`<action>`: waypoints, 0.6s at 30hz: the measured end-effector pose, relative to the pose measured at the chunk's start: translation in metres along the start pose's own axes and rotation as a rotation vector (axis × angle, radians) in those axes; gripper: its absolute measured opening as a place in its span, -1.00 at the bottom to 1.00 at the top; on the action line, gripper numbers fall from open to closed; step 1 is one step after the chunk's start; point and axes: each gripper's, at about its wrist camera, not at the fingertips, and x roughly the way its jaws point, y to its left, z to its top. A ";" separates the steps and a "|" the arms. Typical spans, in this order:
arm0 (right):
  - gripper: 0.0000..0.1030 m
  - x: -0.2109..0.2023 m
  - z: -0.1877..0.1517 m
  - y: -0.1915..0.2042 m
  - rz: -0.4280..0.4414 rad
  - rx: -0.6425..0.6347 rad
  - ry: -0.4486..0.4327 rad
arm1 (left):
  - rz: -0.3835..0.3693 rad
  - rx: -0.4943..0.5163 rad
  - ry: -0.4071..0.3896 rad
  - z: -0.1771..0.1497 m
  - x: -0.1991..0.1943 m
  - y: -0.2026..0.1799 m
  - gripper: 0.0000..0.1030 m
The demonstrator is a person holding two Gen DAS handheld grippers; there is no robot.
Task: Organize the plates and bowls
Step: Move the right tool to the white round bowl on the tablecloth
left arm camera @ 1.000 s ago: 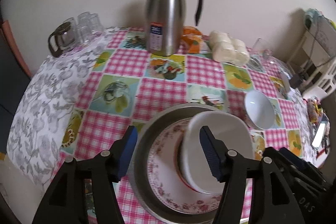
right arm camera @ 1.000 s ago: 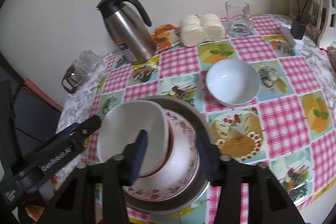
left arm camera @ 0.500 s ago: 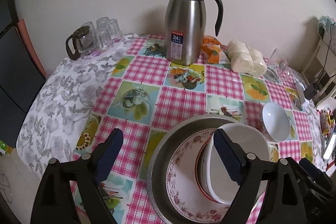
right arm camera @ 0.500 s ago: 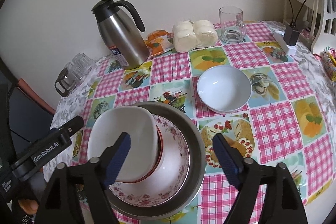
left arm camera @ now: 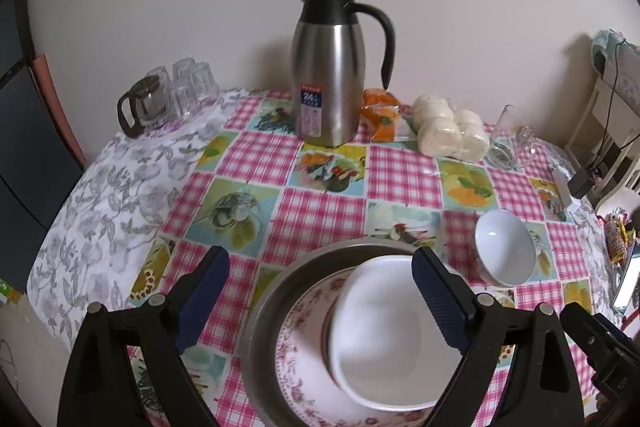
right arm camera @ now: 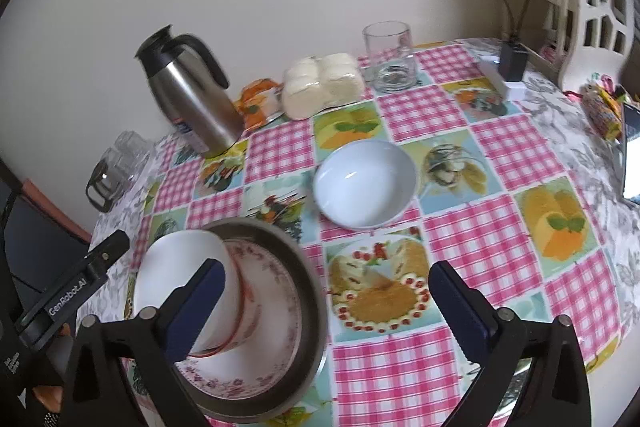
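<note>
A metal pan (left arm camera: 262, 311) (right arm camera: 308, 275) holds a floral plate (left arm camera: 298, 343) (right arm camera: 276, 339) with a square white bowl (left arm camera: 384, 327) (right arm camera: 180, 267) stacked on it, tilted. A round white bowl (left arm camera: 505, 251) (right arm camera: 364, 183) sits alone on the tablecloth to the right of the pan. My left gripper (left arm camera: 320, 299) is open above the near-left of the stack, holding nothing. My right gripper (right arm camera: 324, 307) is open, to the right of the stack and in front of the round bowl, holding nothing.
A steel thermos jug (left arm camera: 330, 67) (right arm camera: 192, 95), orange packet (left arm camera: 380, 113), wrapped buns (left arm camera: 448, 131) (right arm camera: 320, 85) and a glass (right arm camera: 390, 57) stand at the back. A glass teapot and cups (left arm camera: 168, 99) stand back left. A phone (right arm camera: 630, 155) lies at the right edge.
Both grippers opened and let go of the square bowl, which now rests on the plate. Both pulled back; the right one swung right toward the round bowl.
</note>
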 end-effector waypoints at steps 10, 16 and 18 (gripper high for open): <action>1.00 -0.009 0.014 -0.044 -0.035 0.086 -0.030 | -0.079 0.102 -0.015 0.001 -0.009 -0.059 0.88; 1.00 -0.010 0.027 -0.074 -0.042 0.135 -0.055 | -0.145 0.163 -0.035 0.007 -0.013 -0.106 0.88; 1.00 -0.008 0.031 -0.084 -0.058 0.142 -0.064 | -0.162 0.179 -0.030 0.010 -0.009 -0.121 0.88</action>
